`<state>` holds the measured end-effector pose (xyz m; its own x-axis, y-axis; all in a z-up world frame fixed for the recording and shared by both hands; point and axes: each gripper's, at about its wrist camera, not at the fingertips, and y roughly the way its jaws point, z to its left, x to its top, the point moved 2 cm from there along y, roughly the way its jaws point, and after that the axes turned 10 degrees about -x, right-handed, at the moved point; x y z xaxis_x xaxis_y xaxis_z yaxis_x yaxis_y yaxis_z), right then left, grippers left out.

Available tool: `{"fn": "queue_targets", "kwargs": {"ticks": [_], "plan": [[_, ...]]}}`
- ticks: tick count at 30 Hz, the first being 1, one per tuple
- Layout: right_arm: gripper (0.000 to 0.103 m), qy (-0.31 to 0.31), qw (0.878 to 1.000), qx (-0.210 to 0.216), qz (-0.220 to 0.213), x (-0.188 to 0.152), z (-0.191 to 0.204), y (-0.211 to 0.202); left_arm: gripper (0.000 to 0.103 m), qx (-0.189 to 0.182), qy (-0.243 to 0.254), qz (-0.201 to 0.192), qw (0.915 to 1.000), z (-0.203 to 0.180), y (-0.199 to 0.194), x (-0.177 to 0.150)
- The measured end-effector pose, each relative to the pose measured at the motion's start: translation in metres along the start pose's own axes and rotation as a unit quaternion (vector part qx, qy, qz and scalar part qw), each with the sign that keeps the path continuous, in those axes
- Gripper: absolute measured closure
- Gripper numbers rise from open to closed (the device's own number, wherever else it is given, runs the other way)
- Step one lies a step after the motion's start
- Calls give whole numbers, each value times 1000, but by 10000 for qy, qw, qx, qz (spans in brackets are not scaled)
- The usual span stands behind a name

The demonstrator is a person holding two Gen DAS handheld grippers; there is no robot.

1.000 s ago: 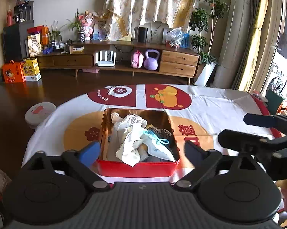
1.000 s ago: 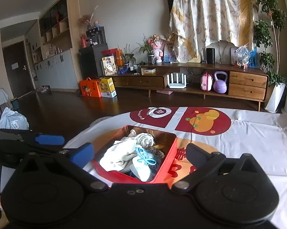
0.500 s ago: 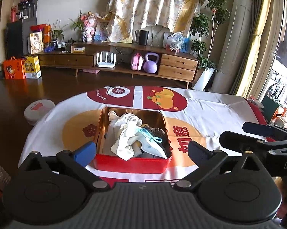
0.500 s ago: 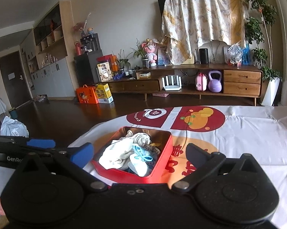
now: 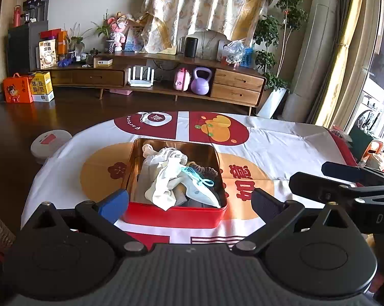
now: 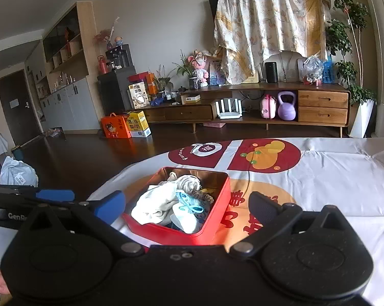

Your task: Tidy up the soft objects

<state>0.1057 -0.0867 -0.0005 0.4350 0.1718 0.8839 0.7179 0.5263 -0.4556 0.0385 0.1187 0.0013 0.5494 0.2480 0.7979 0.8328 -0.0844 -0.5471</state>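
- Left gripper (image 5: 189, 200): fingers spread wide, nothing between them; it hangs short of the near wall of the red tin (image 5: 175, 215).
- Red tin: sits on the printed tablecloth (image 5: 281, 142), gold inside, heaped with soft items: white cloth (image 5: 166, 181), a pale pouch with a blue drawstring (image 5: 198, 179), a dark scrunchie (image 5: 207, 169).
- Right gripper (image 6: 187, 207): fingers equally wide apart, empty, near the tin's front corner.

Rumpled soft clothes (image 5: 170, 181) heaped in red tin (image 5: 174, 216)
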Motion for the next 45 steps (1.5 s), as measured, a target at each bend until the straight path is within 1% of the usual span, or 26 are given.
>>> {"fn": "queue_targets", "kwargs": {"ticks": [7, 23, 35, 45], "plan": [[0, -40, 10000, 6, -4, 0, 3, 0, 0, -28, 2, -6, 10000, -1, -2, 0], [0, -32, 9999, -113, 15, 0, 0, 3, 0, 122, 19, -109, 9999, 3, -6, 2], [0, -17, 9999, -102, 57, -2, -3, 3, 0, 34, -18, -222, 9997, 3, -12, 3], [0, -17, 9999, -109, 73, -2, -2, 3, 0, 62, -24, -219, 9997, 3, -13, 2]]}}
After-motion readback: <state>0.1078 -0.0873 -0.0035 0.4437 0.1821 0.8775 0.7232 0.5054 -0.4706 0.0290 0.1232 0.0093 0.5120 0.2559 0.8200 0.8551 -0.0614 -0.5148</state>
